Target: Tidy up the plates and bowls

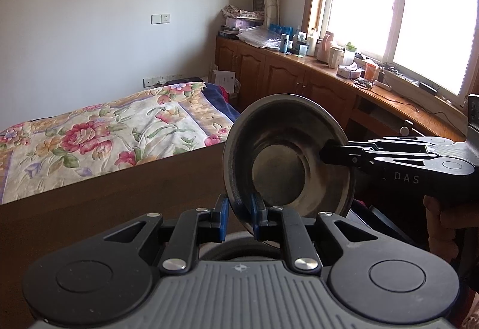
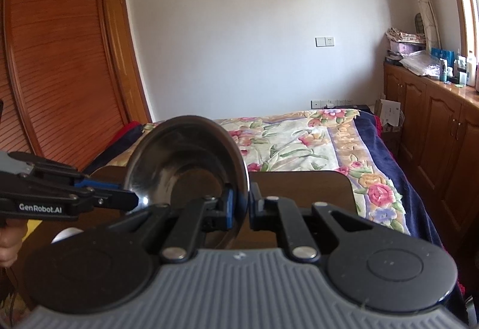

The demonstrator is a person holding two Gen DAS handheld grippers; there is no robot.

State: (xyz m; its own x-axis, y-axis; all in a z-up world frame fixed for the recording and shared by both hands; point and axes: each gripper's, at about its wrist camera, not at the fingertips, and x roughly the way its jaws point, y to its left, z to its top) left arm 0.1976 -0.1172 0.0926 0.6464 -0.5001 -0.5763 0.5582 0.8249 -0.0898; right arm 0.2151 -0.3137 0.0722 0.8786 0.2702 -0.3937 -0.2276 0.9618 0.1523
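Blue-padded fingers of the left gripper [image 1: 239,216] pinch the near rim of a steel bowl [image 1: 287,158], held tipped on edge in the air above a dark wooden table [image 1: 104,203], its mouth facing the left camera. Right gripper [image 1: 324,153] reaches in from the right side and pinches the opposite rim; in its own view the right gripper [image 2: 241,207] has one pad on either side of the thin bowl wall, so both tools are clamped on the same bowl [image 2: 185,161]. Bowl is empty, base dull and stained. Judged light, rigid, not breakable, but smooth metal likely slips against the pads; the flared rim is the sensible place to grip, as now. Something round shows just under the left gripper, too hidden to identify. Beyond the table: bed with a floral quilt [image 2: 299,143], wooden cabinets [image 1: 284,74] with a cluttered top below the window.
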